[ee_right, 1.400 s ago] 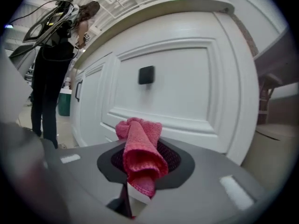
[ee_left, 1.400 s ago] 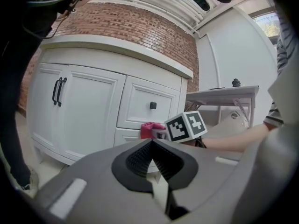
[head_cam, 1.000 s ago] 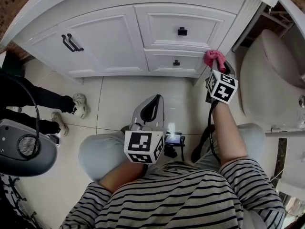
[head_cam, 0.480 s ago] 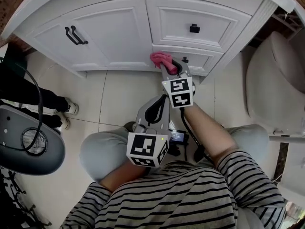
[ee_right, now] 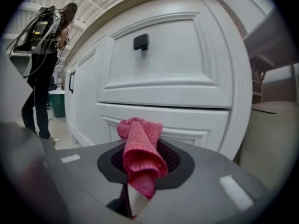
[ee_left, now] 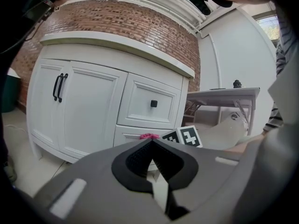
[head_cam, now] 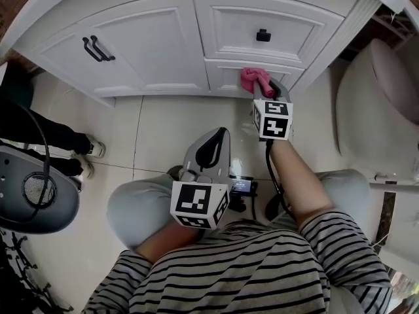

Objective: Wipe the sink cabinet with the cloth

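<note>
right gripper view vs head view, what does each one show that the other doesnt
Only the right gripper view shows, up close, the right gripper shut on the pink cloth. Only the head view shows the left gripper over the lap, the toilet and the striped shirt. Both show the cloth at the white cabinet, by its lower drawer, and the black knob above.

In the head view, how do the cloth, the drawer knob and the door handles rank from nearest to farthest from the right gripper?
1. Cloth: clamped in the right gripper, at its tip.
2. Knob: straight above in the picture, higher on the same side.
3. Door handles: far off to the left.
</note>
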`<state>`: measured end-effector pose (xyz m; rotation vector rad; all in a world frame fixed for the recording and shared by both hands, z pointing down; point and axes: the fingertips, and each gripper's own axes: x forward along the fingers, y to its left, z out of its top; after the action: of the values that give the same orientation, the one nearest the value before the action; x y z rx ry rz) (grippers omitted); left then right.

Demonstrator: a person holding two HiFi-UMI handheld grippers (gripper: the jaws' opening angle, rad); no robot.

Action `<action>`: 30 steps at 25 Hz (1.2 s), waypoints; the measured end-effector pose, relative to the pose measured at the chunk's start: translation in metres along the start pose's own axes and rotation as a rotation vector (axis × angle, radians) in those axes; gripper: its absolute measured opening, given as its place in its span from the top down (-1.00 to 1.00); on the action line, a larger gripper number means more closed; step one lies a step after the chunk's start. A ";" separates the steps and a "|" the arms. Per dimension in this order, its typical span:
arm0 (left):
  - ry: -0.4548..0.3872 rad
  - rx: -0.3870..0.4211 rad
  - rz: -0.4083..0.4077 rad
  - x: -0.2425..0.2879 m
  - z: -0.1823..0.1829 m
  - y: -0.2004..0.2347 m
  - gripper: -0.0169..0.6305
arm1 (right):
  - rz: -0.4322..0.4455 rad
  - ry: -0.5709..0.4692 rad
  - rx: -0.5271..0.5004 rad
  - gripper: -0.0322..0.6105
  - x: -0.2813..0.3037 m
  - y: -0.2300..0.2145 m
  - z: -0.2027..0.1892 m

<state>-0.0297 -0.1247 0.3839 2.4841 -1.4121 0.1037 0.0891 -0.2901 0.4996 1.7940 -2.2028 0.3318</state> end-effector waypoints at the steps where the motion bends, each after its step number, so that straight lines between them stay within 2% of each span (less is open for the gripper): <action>1: 0.000 0.003 -0.005 0.001 0.000 -0.002 0.97 | -0.032 -0.002 0.021 0.61 -0.006 -0.015 -0.001; 8: 0.004 0.009 -0.009 0.001 0.000 -0.010 0.97 | -0.265 0.041 0.115 0.61 -0.042 -0.124 -0.024; 11: -0.005 -0.006 0.010 -0.003 0.002 -0.003 0.97 | -0.325 0.040 0.196 0.61 -0.058 -0.133 -0.030; 12: -0.009 -0.010 0.014 -0.005 0.003 -0.001 0.97 | -0.311 0.029 0.209 0.62 -0.061 -0.123 -0.028; 14: -0.014 -0.014 0.017 -0.007 0.005 0.001 0.97 | -0.219 0.001 0.191 0.62 -0.056 -0.082 -0.021; 18: -0.017 -0.026 0.024 -0.010 0.005 0.007 0.97 | 0.075 -0.002 0.060 0.62 -0.018 0.040 -0.022; 21: -0.025 -0.032 0.031 -0.013 0.005 0.012 0.97 | 0.189 0.035 -0.028 0.62 0.018 0.100 -0.033; 25: -0.029 -0.029 0.032 -0.016 0.004 0.016 0.97 | 0.192 0.094 -0.128 0.62 0.054 0.112 -0.051; 30: -0.006 -0.039 0.045 -0.013 -0.004 0.025 0.97 | 0.106 0.157 -0.126 0.61 0.066 0.069 -0.074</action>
<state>-0.0578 -0.1252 0.3900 2.4240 -1.4593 0.0777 0.0141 -0.3109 0.5924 1.5365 -2.1620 0.3356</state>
